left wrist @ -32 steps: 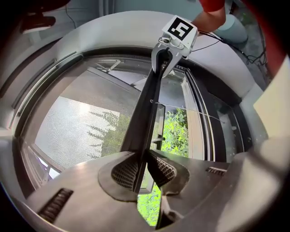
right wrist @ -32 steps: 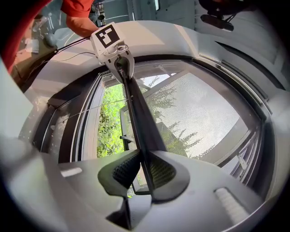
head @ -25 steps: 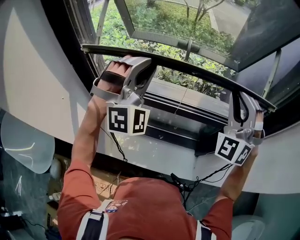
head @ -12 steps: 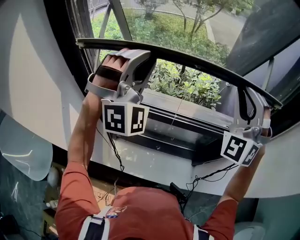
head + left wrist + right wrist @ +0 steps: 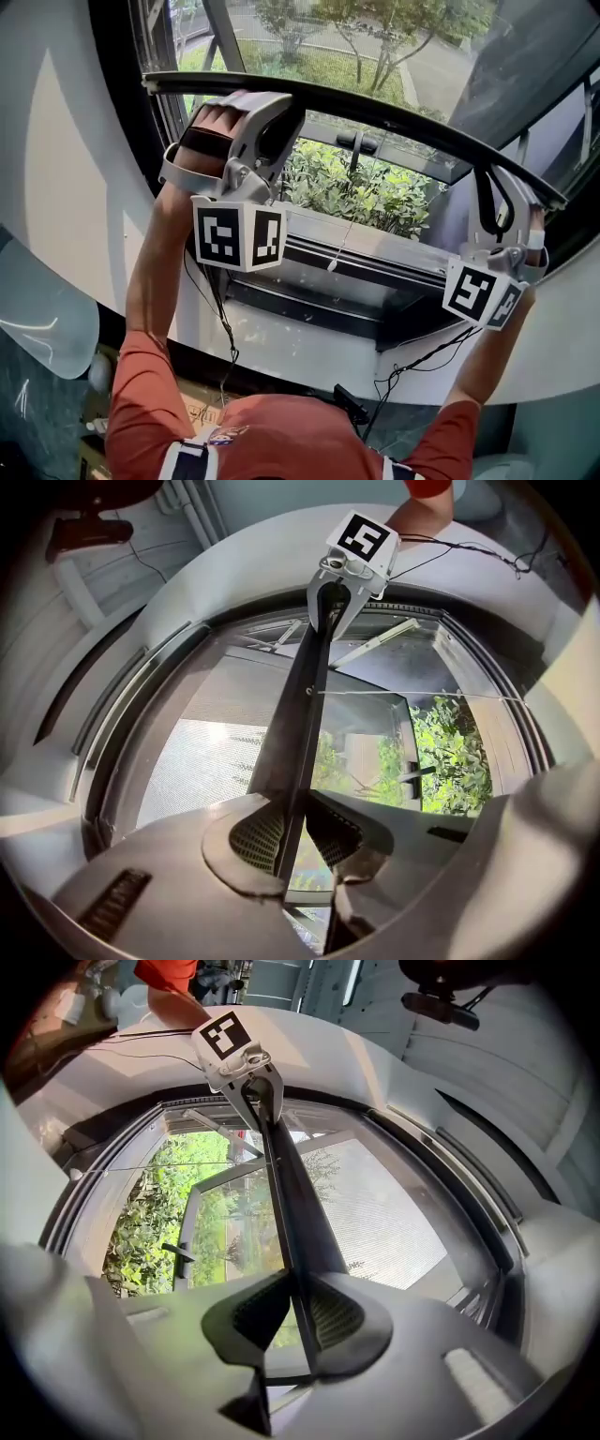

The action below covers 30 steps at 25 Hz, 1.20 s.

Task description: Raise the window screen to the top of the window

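The window screen's dark bottom bar (image 5: 375, 111) runs across the window, high in the head view. My left gripper (image 5: 270, 111) holds it near its left end, my right gripper (image 5: 502, 192) near its right end. In the left gripper view the bar (image 5: 305, 696) passes between the pads of the left gripper (image 5: 292, 832); its jaws have just been opening slightly, with the bar still between them. In the right gripper view the bar (image 5: 286, 1185) sits pinched in the right gripper (image 5: 295, 1312). The grey mesh (image 5: 197, 761) (image 5: 375, 1213) stretches above the bar.
Below the bar are the open gap, the black lower window frame (image 5: 356, 272) and green bushes (image 5: 375, 192) outside. A thin pull cord (image 5: 342, 239) hangs in the gap. An outer pane's handle (image 5: 354, 142) shows behind. White wall (image 5: 56, 169) flanks the window.
Both grippers have gone up together with the bar. The gap under the bar has grown, and more of the bushes and the outer pane shows.
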Tool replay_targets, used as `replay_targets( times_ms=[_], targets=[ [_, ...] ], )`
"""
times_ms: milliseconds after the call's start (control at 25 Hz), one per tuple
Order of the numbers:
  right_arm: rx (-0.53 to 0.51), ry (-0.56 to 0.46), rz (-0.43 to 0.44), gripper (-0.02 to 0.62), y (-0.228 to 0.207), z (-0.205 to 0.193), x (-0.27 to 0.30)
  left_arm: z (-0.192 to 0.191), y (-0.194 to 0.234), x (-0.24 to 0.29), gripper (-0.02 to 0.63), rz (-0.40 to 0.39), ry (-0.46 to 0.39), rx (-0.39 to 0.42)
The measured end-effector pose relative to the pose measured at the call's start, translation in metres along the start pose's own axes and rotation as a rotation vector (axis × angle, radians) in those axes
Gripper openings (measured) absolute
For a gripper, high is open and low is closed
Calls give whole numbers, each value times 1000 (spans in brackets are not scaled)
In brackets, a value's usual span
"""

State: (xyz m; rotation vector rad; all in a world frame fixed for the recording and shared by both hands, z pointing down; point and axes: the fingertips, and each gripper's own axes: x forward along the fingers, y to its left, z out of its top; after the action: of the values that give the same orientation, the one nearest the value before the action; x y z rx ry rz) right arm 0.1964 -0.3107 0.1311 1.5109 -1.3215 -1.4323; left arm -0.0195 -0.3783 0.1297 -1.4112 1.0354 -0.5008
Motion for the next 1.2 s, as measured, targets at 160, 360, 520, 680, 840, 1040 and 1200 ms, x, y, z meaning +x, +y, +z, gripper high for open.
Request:
replay_targets(
  times_ms=[160,360,520,680,840,1040,1200],
  targets=[
    [-8,-14,-12,74,-10,3,3,1,11,3,77,15,-16,14],
    [-29,-21,-11,75,-23,7,6,3,23,4,77,11,-21,26],
    [-31,-26,-22,75,-38,10,13,4,39,10,77,36,-28,26],
    [-44,-34,-36,78,-50,12,18,6,51,16,77,47,-33,31],
    [-55,-41,-47,78,-62,13,21,10,63,19,77,49,-32,41],
    [-73,-48,-68,80,-83,20,28,12,84,24,75,86,-40,62],
    [-77,-50,-91,81,-104,25,35,15,104,31,75,123,-54,71]
  ],
)
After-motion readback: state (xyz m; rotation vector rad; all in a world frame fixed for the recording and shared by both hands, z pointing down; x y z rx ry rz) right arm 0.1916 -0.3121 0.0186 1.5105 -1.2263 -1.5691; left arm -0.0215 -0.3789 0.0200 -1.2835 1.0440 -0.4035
